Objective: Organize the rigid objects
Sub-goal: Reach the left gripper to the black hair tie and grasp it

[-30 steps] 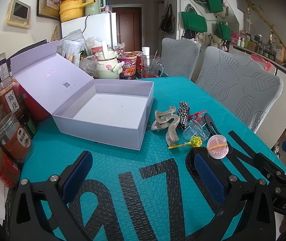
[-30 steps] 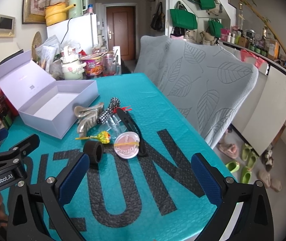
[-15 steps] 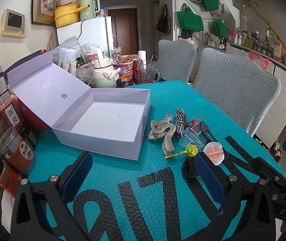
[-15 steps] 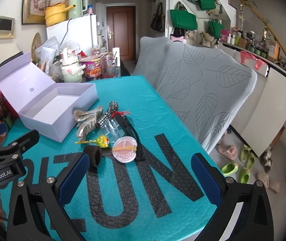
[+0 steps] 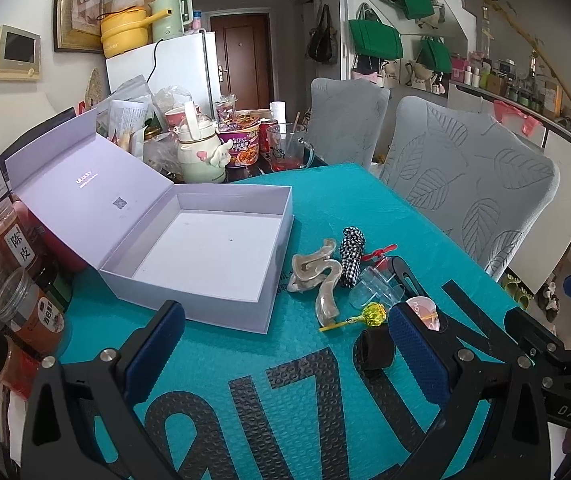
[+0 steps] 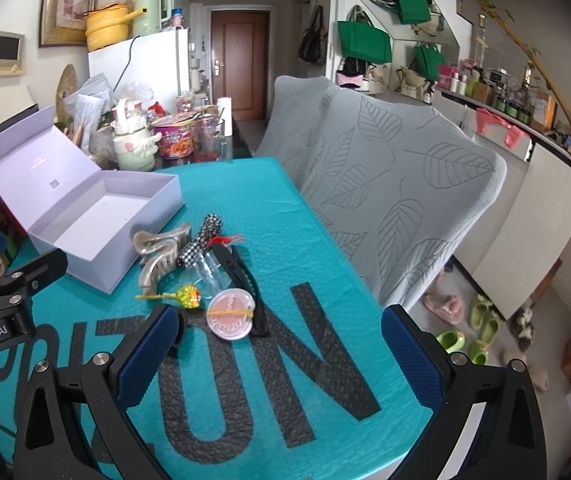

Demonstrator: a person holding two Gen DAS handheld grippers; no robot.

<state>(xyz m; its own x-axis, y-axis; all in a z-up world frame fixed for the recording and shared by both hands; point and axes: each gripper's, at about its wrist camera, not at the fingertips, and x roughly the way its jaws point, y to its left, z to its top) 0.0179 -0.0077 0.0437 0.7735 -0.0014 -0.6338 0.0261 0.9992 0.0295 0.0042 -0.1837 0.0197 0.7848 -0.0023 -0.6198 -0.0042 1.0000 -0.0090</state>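
Both my grippers are wide open and empty; the black ring (image 5: 375, 347) lies just inside my left gripper (image 5: 285, 344)'s right finger, nearer it than my right gripper (image 6: 273, 344).

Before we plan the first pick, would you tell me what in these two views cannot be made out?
- Black ring: right wrist view, mostly hidden behind that gripper's left finger.
- Pink compact: left wrist view, partly covered by the left gripper's right finger.
- Clear plastic piece: both views, transparent and overlapped by the black hair clip; shape unclear.
- Lavender box: lid print too small to read.
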